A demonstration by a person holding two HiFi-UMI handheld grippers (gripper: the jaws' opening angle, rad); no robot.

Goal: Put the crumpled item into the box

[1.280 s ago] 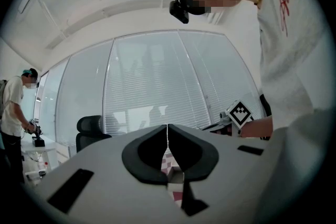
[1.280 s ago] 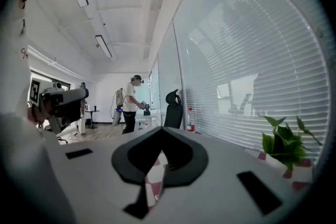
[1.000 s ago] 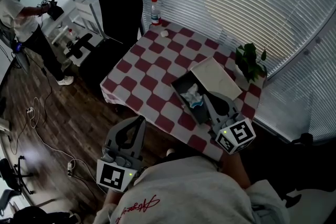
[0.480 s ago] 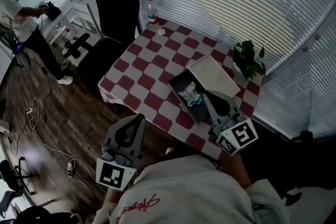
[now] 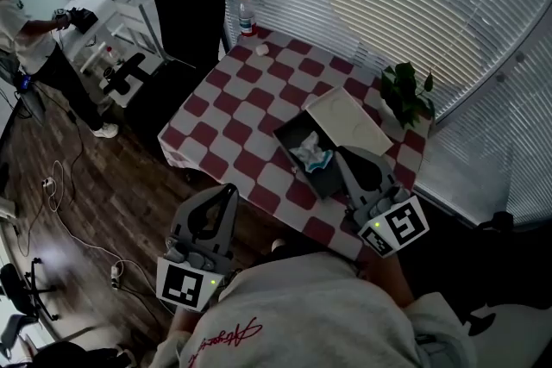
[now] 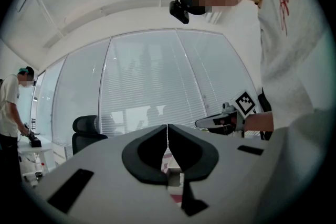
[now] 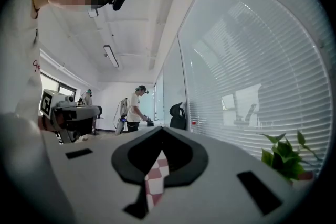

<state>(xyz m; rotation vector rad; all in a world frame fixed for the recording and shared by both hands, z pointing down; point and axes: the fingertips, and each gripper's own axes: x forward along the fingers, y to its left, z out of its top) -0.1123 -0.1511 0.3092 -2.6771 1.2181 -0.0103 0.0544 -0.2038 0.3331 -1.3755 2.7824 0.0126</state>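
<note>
The crumpled white and teal item (image 5: pixel 312 156) lies inside the open dark box (image 5: pixel 293 134) on the red-and-white checked table (image 5: pixel 233 116). The box's white lid (image 5: pixel 349 121) lies against its far right side. My right gripper (image 5: pixel 343 152) is shut and holds nothing, with its tips just right of the box's near corner; in its own view the right gripper (image 7: pixel 160 129) has its jaws meeting at the tip. My left gripper (image 5: pixel 230 189) hangs off the table's near edge, shut on nothing, and in its own view the left gripper (image 6: pixel 167 126) also has its jaws touching.
A potted plant (image 5: pixel 405 95) stands at the table's right corner. A bottle (image 5: pixel 247 13) and a small white object (image 5: pixel 262 49) sit at the far corner. A black chair (image 5: pixel 185 4) stands beyond the table. Another person (image 5: pixel 26 21) stands far left; cables (image 5: pixel 60 185) lie on the floor.
The right gripper has drawn slightly back and to the right of the box. The crumpled item stays in the box, and the left gripper has hardly moved.
</note>
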